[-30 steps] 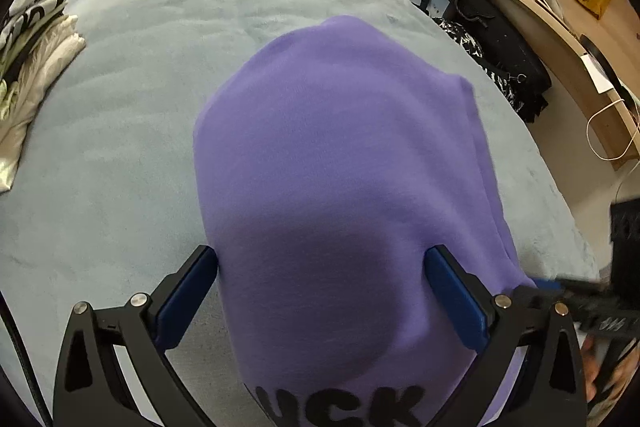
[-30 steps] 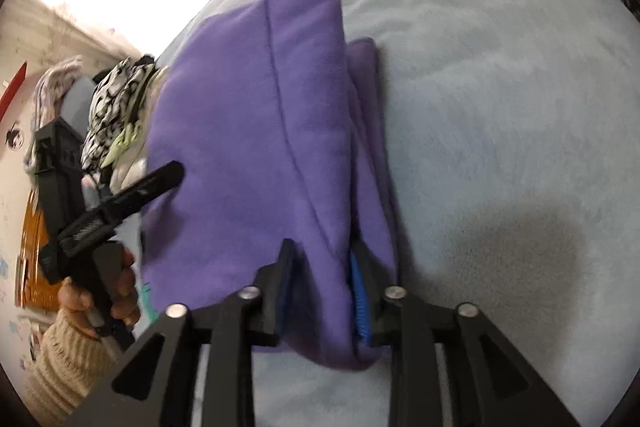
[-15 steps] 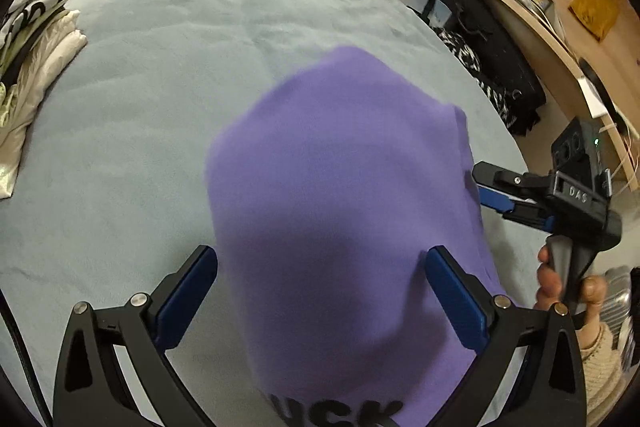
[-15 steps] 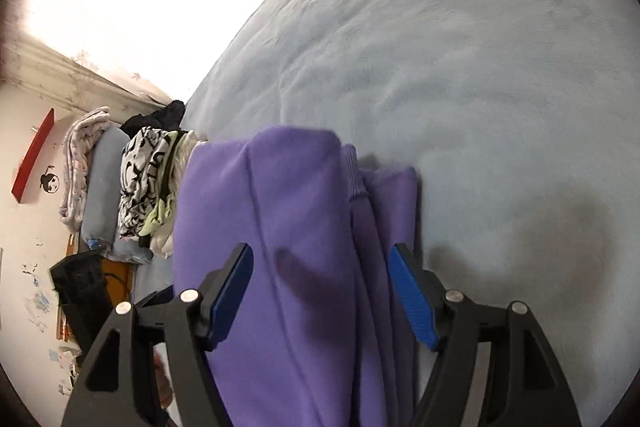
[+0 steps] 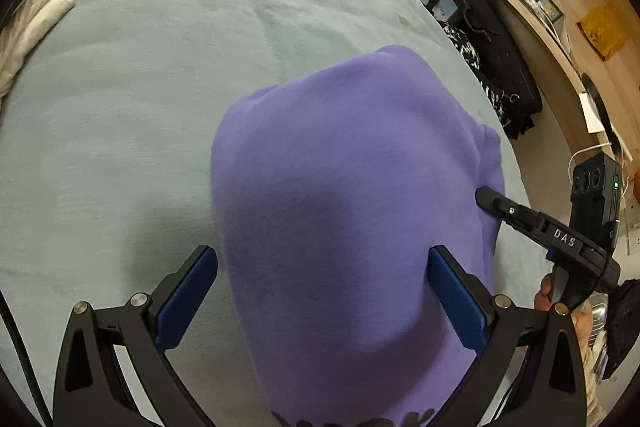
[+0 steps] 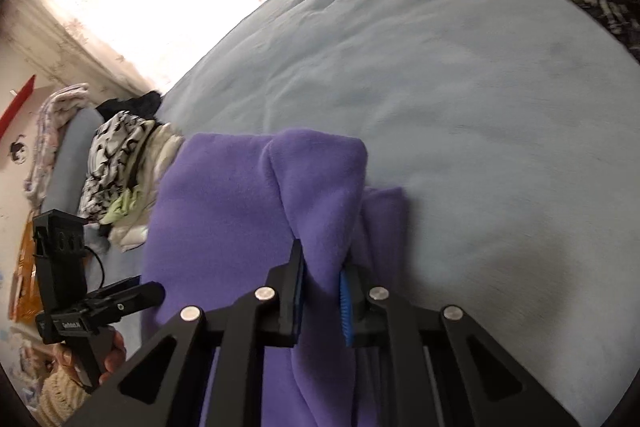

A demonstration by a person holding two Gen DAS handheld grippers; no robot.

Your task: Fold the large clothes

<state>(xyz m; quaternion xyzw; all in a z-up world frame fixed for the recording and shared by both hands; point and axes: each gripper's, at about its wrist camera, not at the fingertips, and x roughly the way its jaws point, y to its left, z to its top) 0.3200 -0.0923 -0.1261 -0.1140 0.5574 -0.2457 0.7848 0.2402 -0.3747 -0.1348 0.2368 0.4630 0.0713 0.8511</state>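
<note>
The right gripper (image 6: 322,283) is closing its jaws on a thick fold of the purple sweatshirt (image 6: 248,211), blue pads pressing the fleece. The left gripper (image 5: 320,291) stands wide open, straddling the same garment without pinching it. White letters "DAS" mark the right tool's body. The sweatshirt lies on a pale blue-grey bed (image 5: 160,67). Beyond sit folded clothes (image 6: 116,167) and wooden shelves (image 5: 560,39).

Half a second ago our right gripper (image 6: 324,283) stood wide over the purple sweater (image 5: 352,211); now its jaws are closing on a fold at the sweater's edge. In our left view the sweater has slid toward the right.
</note>
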